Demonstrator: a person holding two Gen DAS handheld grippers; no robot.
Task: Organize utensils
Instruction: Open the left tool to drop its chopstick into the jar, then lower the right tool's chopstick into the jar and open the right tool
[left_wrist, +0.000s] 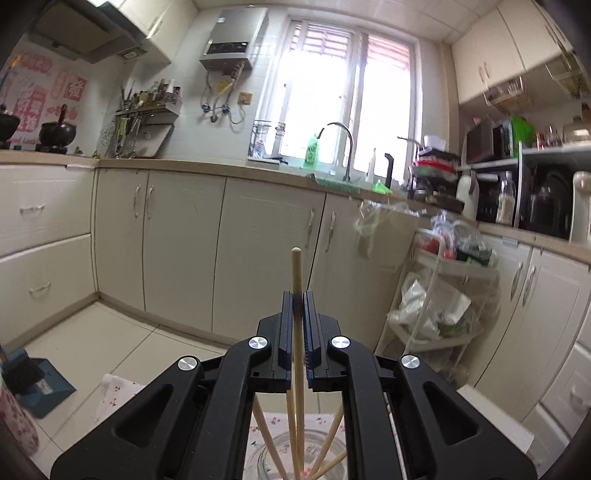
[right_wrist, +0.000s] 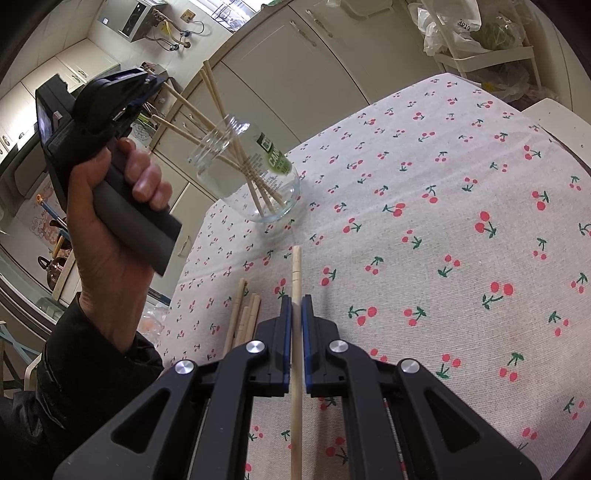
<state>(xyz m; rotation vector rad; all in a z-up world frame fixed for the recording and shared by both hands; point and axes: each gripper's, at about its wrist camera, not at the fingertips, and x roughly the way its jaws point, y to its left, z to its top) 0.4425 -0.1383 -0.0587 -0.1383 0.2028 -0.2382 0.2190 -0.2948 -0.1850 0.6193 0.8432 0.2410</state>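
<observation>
The left hand-held gripper (left_wrist: 297, 295) is clamped on a chopstick (left_wrist: 296, 273) standing in the jar (right_wrist: 255, 177) at 11 o'clock on the desk (right_wrist: 443, 221). The right hand-held gripper (right_wrist: 295, 299) is clamped on another chopstick (right_wrist: 296, 266); loose chopsticks (right_wrist: 245, 314) lie at its 9 o'clock.

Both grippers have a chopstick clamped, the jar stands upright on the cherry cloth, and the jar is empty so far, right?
Not quite: the jar is not empty. The right wrist view shows several chopsticks already standing in it. The rest holds: the left gripper and right gripper each clamp a chopstick, and the jar stands upright on the cherry cloth.
</observation>
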